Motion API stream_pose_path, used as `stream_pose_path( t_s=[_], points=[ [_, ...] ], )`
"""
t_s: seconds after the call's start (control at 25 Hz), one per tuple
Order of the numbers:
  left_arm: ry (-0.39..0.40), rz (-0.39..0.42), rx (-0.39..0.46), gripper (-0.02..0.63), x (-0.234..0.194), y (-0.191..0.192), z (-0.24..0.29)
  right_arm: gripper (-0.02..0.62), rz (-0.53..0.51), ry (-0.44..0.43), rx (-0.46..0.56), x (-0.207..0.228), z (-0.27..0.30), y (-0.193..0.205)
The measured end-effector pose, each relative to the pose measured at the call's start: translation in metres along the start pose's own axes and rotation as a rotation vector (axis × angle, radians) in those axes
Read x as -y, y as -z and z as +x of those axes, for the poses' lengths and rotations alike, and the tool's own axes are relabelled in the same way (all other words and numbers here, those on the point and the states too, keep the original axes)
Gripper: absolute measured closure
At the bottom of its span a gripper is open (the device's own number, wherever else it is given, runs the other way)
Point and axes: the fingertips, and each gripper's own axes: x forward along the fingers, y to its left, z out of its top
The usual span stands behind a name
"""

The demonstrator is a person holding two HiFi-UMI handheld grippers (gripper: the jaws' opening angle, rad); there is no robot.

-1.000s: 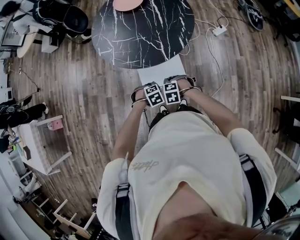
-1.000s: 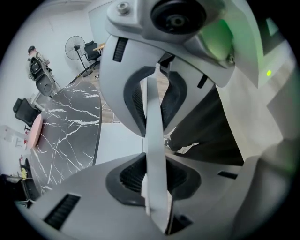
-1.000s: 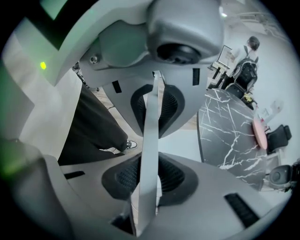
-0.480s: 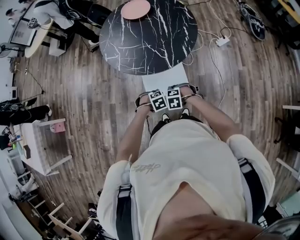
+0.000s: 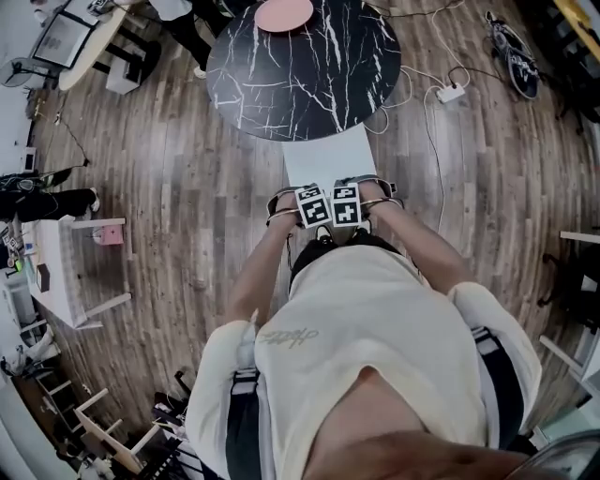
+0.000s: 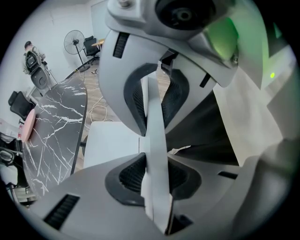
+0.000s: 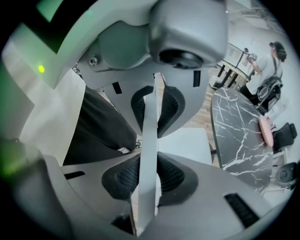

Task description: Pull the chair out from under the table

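The chair's white seat (image 5: 328, 155) sticks out from under the round black marble table (image 5: 305, 66), towards me. Both grippers point down at its thin white backrest, side by side. In the left gripper view the backrest's edge (image 6: 155, 159) runs between the pads, and my left gripper (image 6: 154, 140) is shut on it. My right gripper (image 7: 149, 145) clamps the same panel (image 7: 147, 117) in the right gripper view. In the head view the marker cubes of the left gripper (image 5: 311, 206) and right gripper (image 5: 345, 203) hide the backrest. My legs stand just behind the chair.
A pink plate (image 5: 284, 13) lies on the table's far side. A power strip (image 5: 452, 93) with cables lies on the wood floor at the right. A small white table (image 5: 70, 272) stands at the left. A person (image 7: 269, 65) stands beyond the table, and a fan (image 6: 75, 42) stands farther off.
The chair has slid out from under the table towards me, so more of the seat shows. Both grippers kept their hold on the backrest and moved back with it.
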Motion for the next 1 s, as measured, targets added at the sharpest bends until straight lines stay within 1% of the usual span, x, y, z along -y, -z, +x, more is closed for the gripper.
stream_pose_path(
  t_s=[0.2,0.56,1.0],
  points=[
    [0.004,-0.021,0.004,0.514,0.026,-0.003,0.004,0.511,-0.009,-0.035,0.014,-0.027,-0.001,0.004],
    [0.011,-0.013,0.007,0.514,0.049,0.002,0.008,0.512,-0.016,-0.018,0.006,-0.05,0.002,0.001],
    [0.028,-0.01,0.027,0.512,0.083,-0.004,0.013,0.512,0.004,-0.017,-0.011,-0.084,0.002,0.007]
  ],
)
